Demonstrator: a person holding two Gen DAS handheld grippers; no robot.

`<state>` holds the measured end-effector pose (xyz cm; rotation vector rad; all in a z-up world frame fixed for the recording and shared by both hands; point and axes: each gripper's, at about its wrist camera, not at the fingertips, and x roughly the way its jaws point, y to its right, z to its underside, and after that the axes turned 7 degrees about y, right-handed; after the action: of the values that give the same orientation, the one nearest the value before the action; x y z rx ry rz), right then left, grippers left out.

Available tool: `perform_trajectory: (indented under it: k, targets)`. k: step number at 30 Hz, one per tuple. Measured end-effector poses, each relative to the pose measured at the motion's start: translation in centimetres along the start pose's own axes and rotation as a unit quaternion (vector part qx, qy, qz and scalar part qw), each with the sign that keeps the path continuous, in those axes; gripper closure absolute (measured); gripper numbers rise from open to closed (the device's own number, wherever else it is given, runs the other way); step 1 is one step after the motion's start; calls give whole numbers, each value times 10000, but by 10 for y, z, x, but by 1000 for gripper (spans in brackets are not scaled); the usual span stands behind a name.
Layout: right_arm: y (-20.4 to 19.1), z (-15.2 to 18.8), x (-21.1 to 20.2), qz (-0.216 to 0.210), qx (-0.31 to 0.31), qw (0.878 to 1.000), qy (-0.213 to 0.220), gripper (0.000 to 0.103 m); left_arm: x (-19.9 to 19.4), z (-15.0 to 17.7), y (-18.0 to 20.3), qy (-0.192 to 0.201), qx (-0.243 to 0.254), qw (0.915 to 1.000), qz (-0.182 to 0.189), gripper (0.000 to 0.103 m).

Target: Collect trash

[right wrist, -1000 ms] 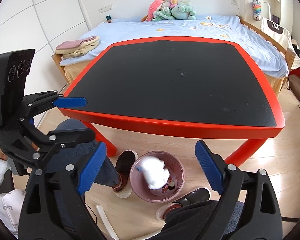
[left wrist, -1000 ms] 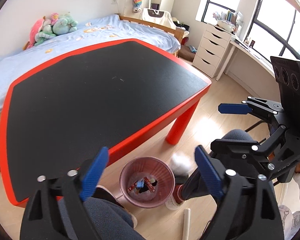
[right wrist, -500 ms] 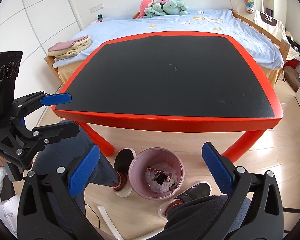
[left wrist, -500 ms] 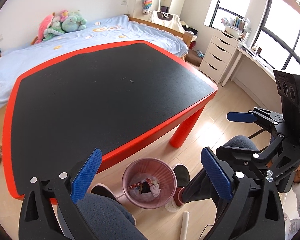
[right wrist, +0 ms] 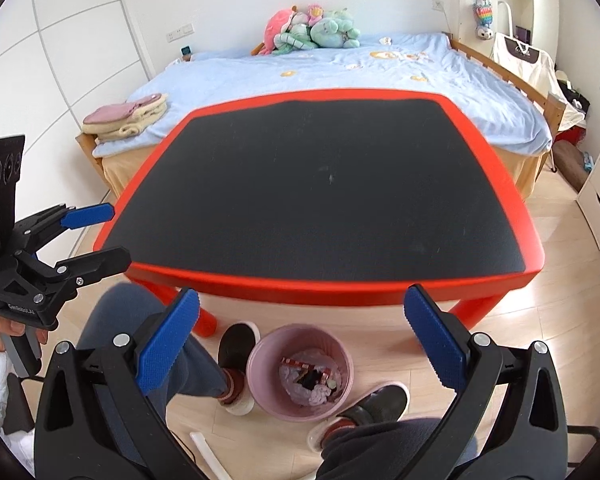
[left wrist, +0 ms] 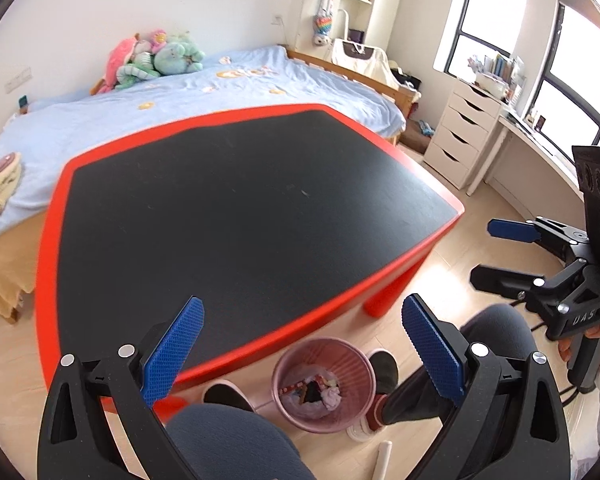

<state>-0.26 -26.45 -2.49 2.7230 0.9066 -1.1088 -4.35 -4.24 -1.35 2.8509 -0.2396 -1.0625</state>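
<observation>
A pink waste bin (left wrist: 324, 384) stands on the floor between the person's feet, in front of the table; it also shows in the right wrist view (right wrist: 300, 372). It holds crumpled white tissue (right wrist: 314, 394) and wrappers (left wrist: 300, 389). My left gripper (left wrist: 304, 354) is open and empty, held above the bin. My right gripper (right wrist: 300, 344) is open and empty, also above the bin. Each gripper shows in the other's view, the right one (left wrist: 500, 252) and the left one (right wrist: 96, 236), both with jaws apart.
A red table with a bare black top (left wrist: 236, 216) (right wrist: 324, 192) stands ahead. A blue bed (right wrist: 340, 68) with plush toys (right wrist: 312, 28) lies behind it. White drawers (left wrist: 460, 132) stand right. The person's knees and shoes (right wrist: 236, 344) flank the bin. A white tube (left wrist: 382, 460) lies on the floor.
A white tissue fell from between the right gripper's fingers into the bin. Both grippers have since risen and tilted up toward the table.
</observation>
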Motion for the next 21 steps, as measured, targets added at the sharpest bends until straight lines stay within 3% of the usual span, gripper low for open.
perform_trajectory:
  k: [8,11,21]
  targets:
    - [6,-51,1,98,-158,9993,329,3,-3,-32,-21,239,-60,9990,-379,7]
    - [8,-66,6,117,-205,9990,373,3,-3,-40,-29,285,-191,9990,-302,6]
    - [6,-78,14,80,-251,9989,377,3,4,-45,-37,222,-448,9981,-371,6]
